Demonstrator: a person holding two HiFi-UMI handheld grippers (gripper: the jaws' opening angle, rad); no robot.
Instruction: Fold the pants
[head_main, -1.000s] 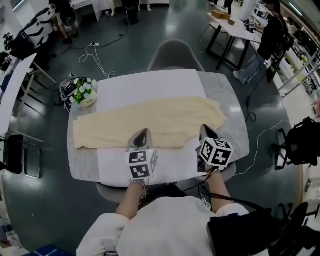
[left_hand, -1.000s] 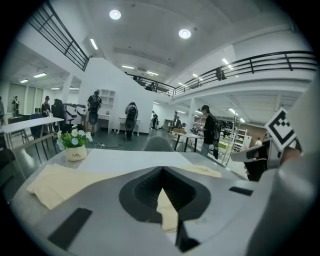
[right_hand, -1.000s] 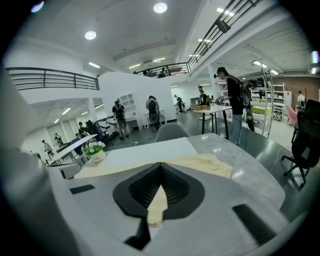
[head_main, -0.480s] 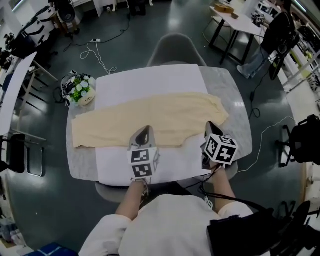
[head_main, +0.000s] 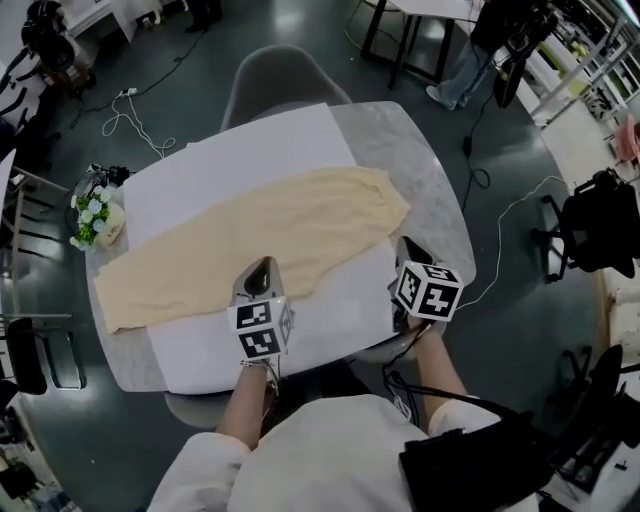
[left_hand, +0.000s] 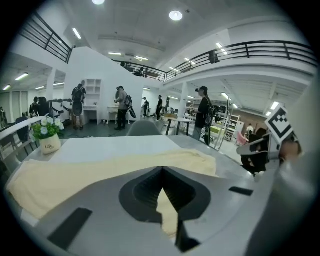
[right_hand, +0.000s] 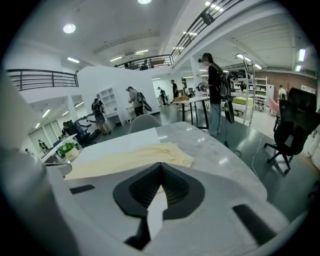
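Cream pants lie flat and stretched out across the white sheet on the grey table, legs to the left and waist at the right. My left gripper hovers over the pants' near edge around mid-length, jaws shut and empty; in the left gripper view the pants spread ahead. My right gripper is shut and empty too, above the sheet just right of the waist end. In the right gripper view the pants lie ahead to the left.
A small pot of flowers stands at the table's left end. A grey chair sits at the far side. The table's bare grey rim curves on the right. A black office chair and floor cables are nearby.
The head view has swung, so the table now looks turned. Both grippers have dropped closer to the table and stayed shut; the right one sits beside the waist end.
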